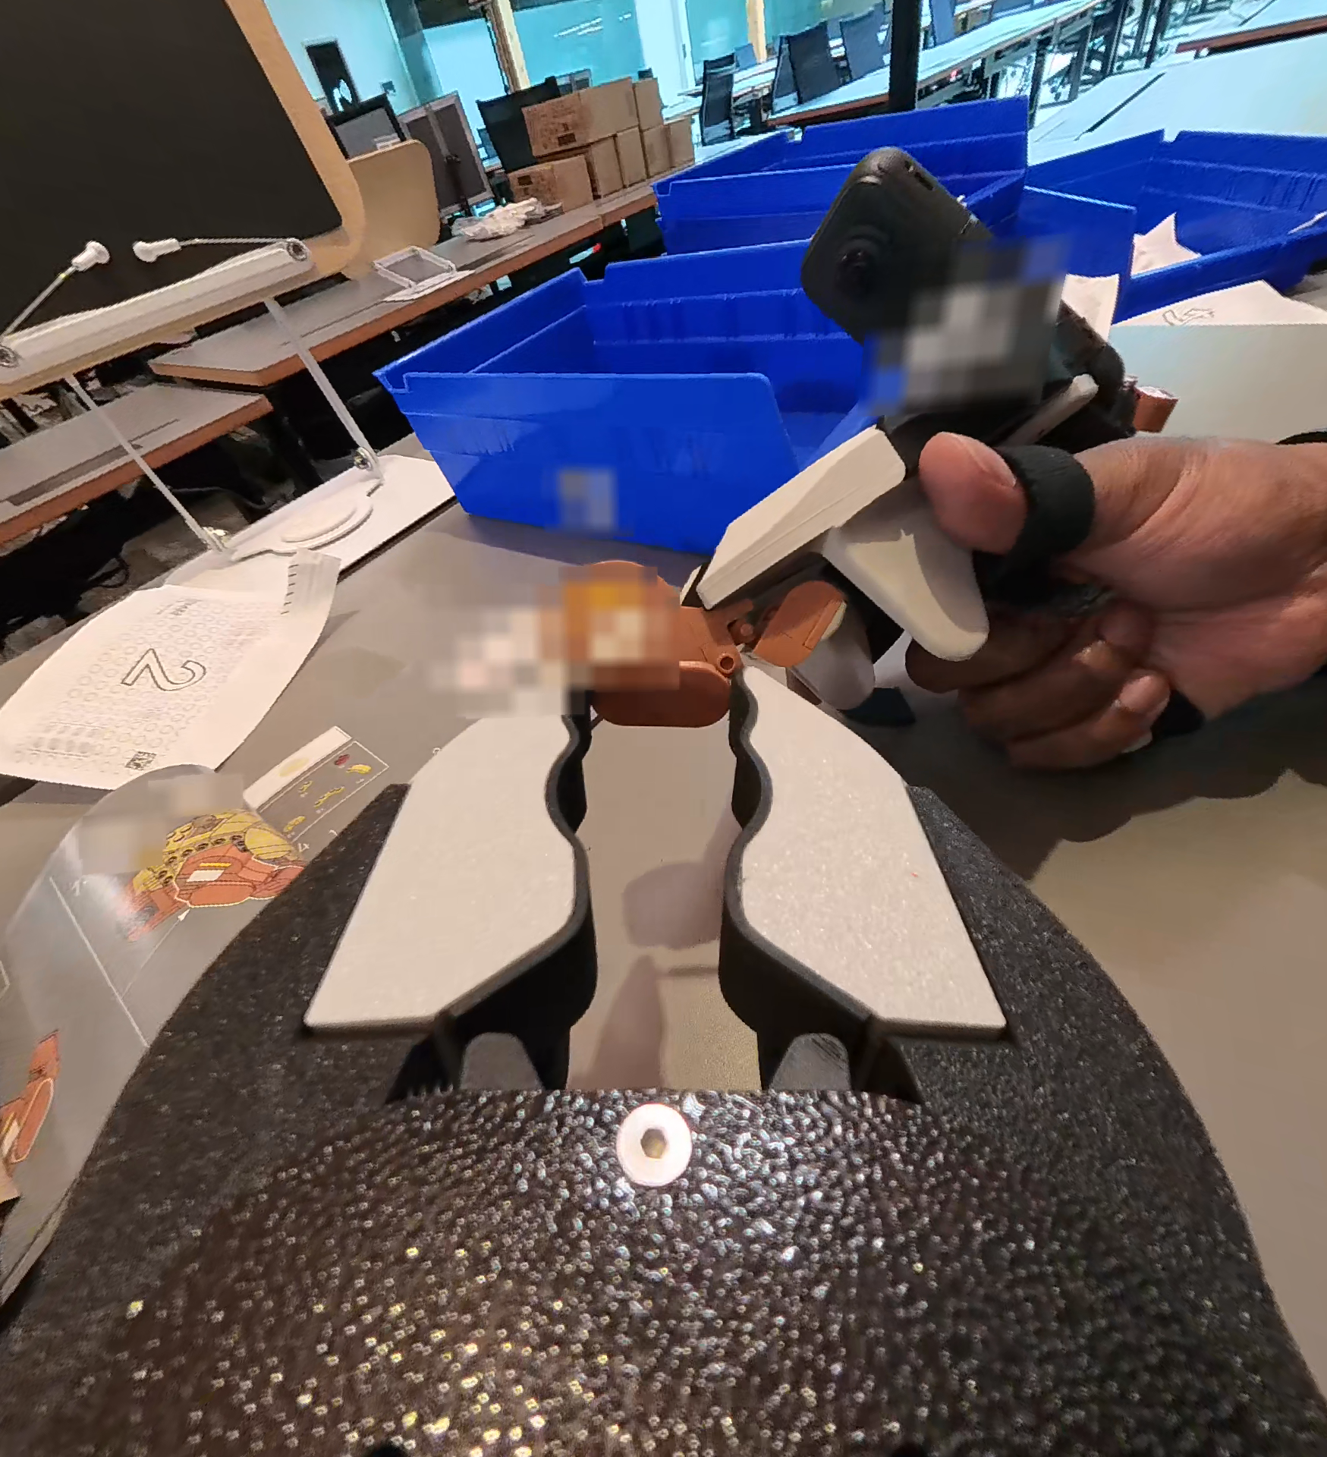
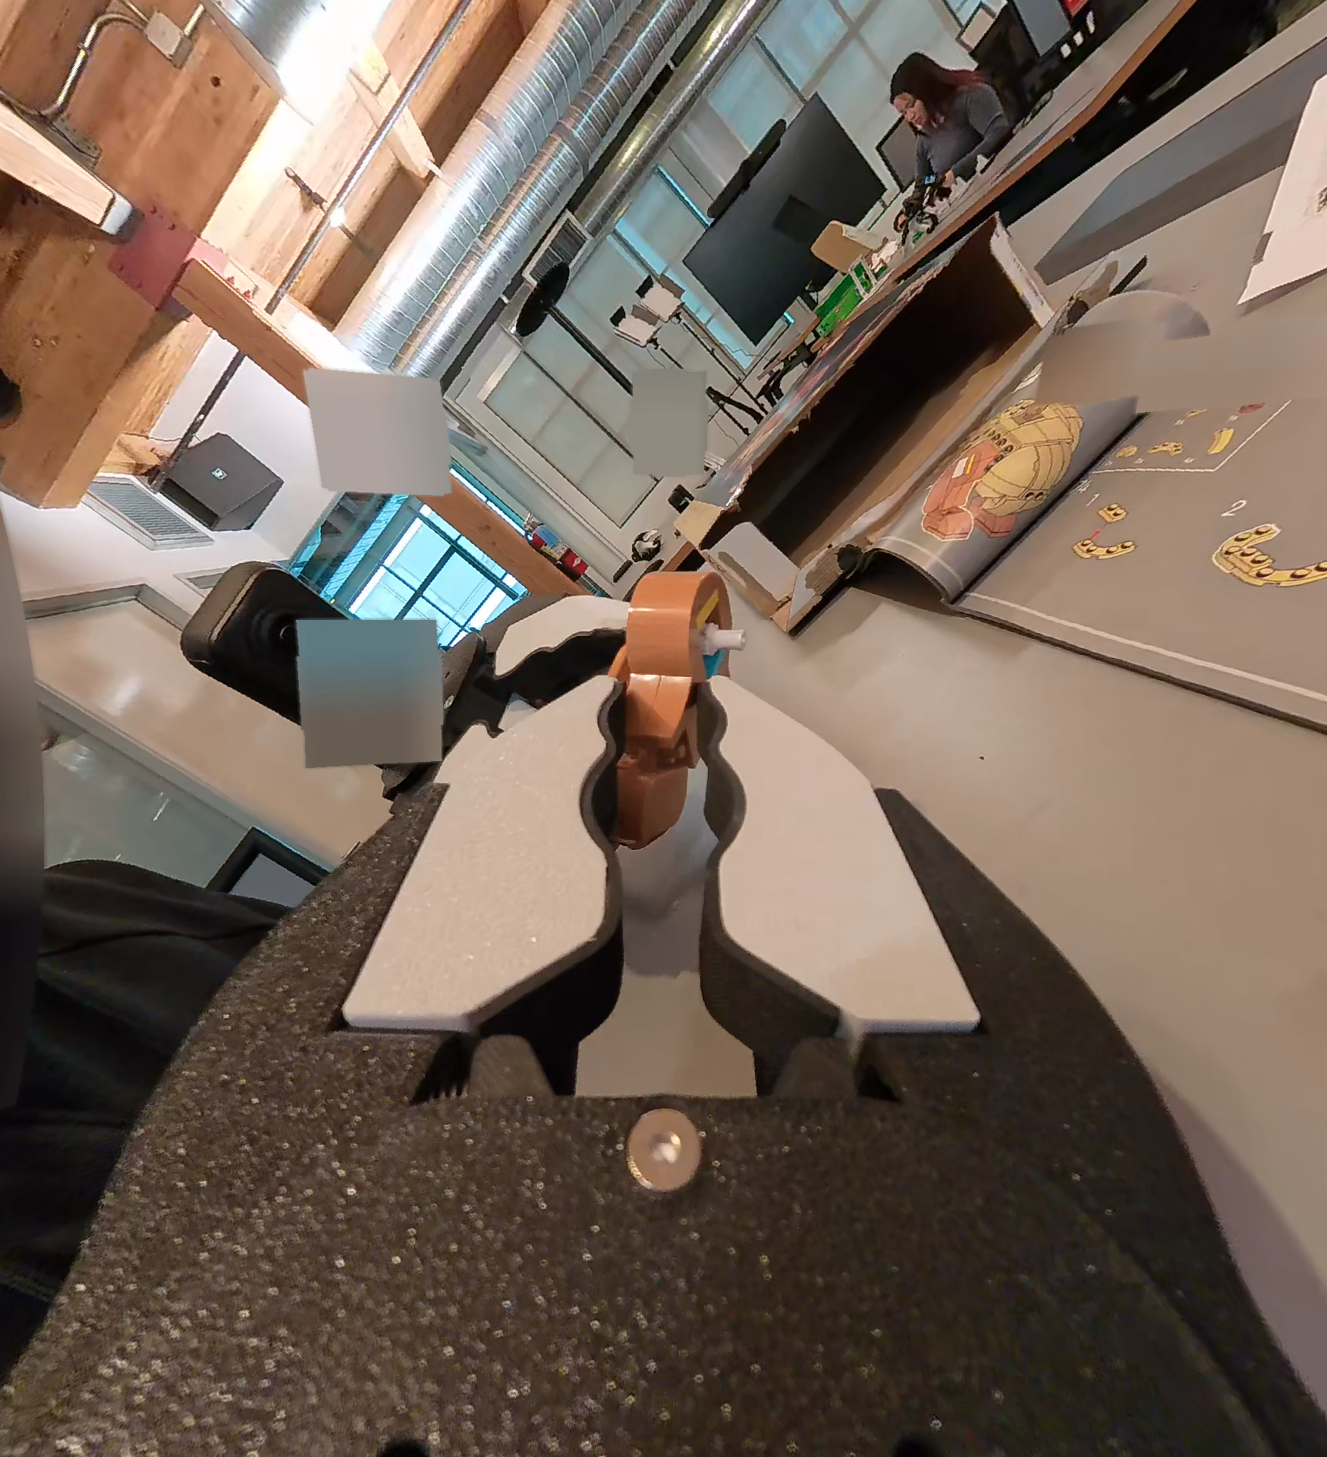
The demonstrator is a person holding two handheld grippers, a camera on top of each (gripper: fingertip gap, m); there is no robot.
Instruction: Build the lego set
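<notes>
Here both tools pinch one brown plastic brick model [image 2: 664,694] above grey table [image 1: 1117,985]: left tool [image 1: 656,709] on its rounded end, right tool [image 2: 664,733] on its narrow end; blue plastic bins [image 1: 605,426] behind

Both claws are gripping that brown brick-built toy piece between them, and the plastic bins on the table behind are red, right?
Nearly. The plastic bins are blue, not red, as the left wrist view shows. The rest holds: the left claw and the right claw both grip the brown brick-built toy piece between them.
</notes>
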